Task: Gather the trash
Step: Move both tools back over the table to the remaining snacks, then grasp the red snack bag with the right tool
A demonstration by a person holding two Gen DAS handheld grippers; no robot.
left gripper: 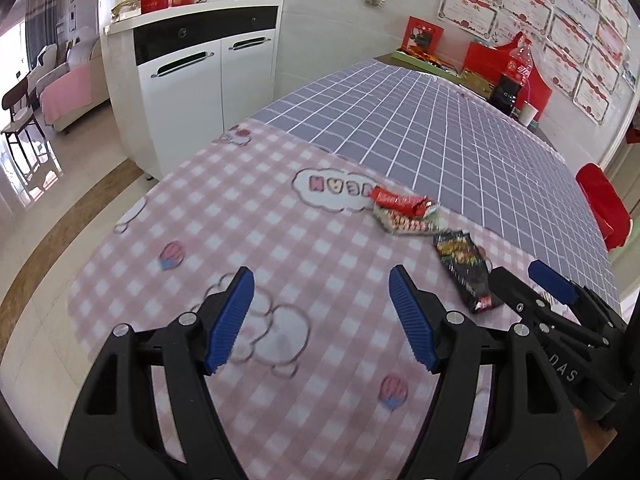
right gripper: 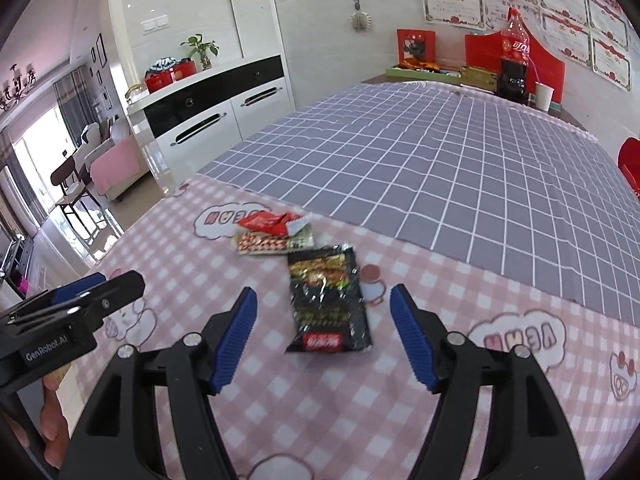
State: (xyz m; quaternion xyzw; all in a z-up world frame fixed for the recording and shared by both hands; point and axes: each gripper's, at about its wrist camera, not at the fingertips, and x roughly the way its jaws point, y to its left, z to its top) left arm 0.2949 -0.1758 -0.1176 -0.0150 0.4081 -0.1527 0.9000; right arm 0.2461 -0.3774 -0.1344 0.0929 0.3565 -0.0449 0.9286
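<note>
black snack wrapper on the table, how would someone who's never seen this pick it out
Start at the table's pink checked cloth, on the half nearer the cameras, short of the grey grid cloth. Three wrappers lie there; the black snack wrapper is nearest, ahead of the open right tool. It alone is black, larger than the red wrapper and striped wrapper.

A home: dining table w/ checked cloth [right gripper: 420, 152], white sideboard [left gripper: 188, 80], sofa [left gripper: 68, 88] in adjoining living rm.

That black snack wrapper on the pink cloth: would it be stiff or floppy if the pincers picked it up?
The black snack wrapper looks flat and crinkled, so probably floppy and very light. Its glossy film may slip between pads, and a push would likely slide it.
</note>
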